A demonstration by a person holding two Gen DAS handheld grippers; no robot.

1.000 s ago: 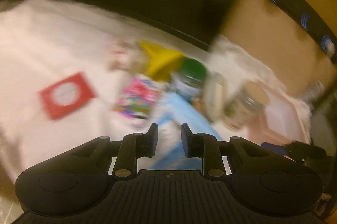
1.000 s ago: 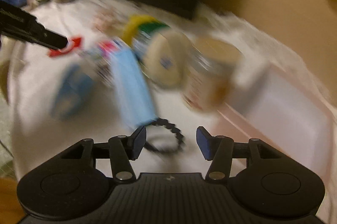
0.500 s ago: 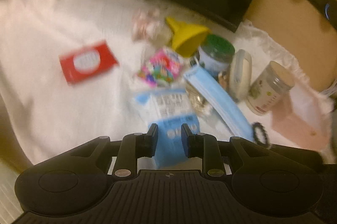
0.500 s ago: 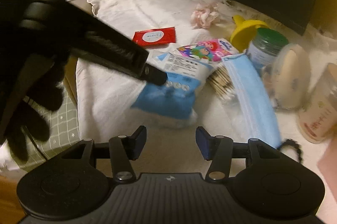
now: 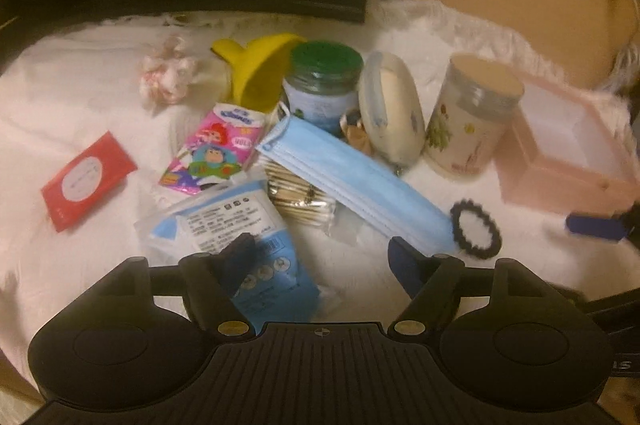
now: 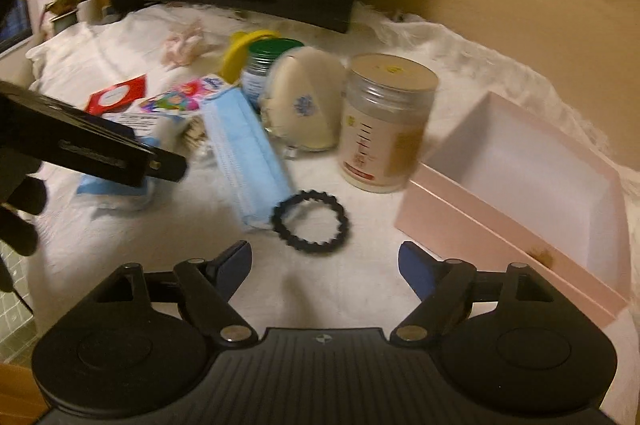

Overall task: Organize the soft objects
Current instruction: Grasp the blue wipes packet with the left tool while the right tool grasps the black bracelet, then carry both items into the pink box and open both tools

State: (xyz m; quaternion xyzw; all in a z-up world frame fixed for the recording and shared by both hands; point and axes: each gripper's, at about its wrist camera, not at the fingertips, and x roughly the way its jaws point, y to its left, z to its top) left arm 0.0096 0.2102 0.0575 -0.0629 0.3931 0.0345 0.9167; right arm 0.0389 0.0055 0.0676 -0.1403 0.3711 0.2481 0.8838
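Note:
On a white cloth lie soft items: a blue face mask, a blue-and-white sealed packet, a cartoon tissue pack, a pink scrunchie and a black hair tie. My left gripper hovers low over the packet's near end; its jaws are opening wide and press on nothing. In the right wrist view my right gripper is also opening, with nothing between its fingers. The hair tie lies just ahead of it, beside the mask.
An open pink box stands at the right. A beige-lidded jar, a round cream case, a green-lidded jar, a yellow funnel, a cotton swab pack and a red packet crowd the middle. Dark screens stand behind.
Both grippers' jaws have spread much wider. The left gripper has sunk closer to the blue-and-white packet. The right view has swung from that packet to the hair tie and pink box.

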